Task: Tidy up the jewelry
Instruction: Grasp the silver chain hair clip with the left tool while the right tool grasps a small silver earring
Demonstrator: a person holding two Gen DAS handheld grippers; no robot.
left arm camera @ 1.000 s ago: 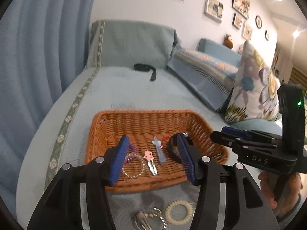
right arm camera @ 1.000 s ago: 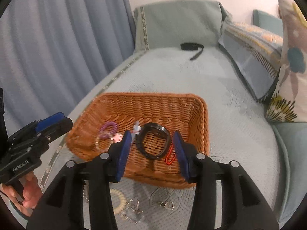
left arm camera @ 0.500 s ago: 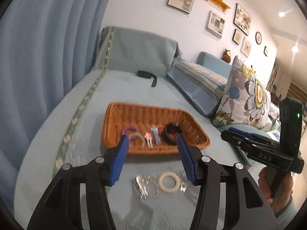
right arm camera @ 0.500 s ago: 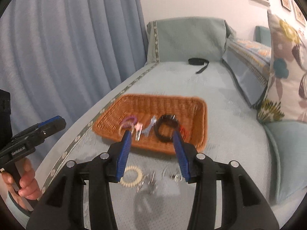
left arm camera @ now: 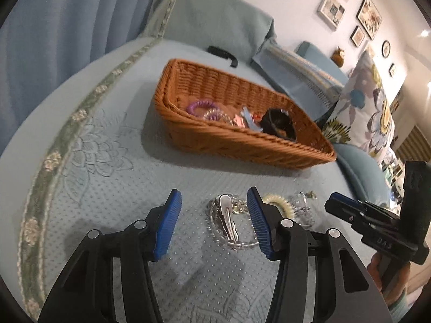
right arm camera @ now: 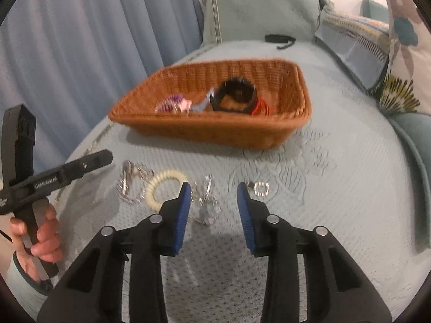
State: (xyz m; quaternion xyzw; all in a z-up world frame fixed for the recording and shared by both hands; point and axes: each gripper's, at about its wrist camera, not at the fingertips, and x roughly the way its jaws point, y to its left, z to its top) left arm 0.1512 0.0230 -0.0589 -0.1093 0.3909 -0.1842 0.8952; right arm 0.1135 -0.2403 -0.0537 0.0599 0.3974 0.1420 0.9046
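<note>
Reaching for loose pieces in front of the basket (left arm camera: 242, 145), left tool (left arm camera: 212, 223) spread around the silver clip (left arm camera: 227, 220), right tool (right arm camera: 214, 210), just narrowing, gapes over a clear trinket (right arm camera: 206, 202); next, pinch

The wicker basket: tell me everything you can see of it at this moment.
The wicker basket is a shallow rectangular tray of orange-brown woven cane with low, outward-sloping walls and a thicker rim. It sits flat on the pale blue quilted bedspread, beyond the loose pieces still lying on the cover. Inside lie a purple coil hair tie, a black bracelet, something red and a few small clips. Neither gripper touches it.
</note>
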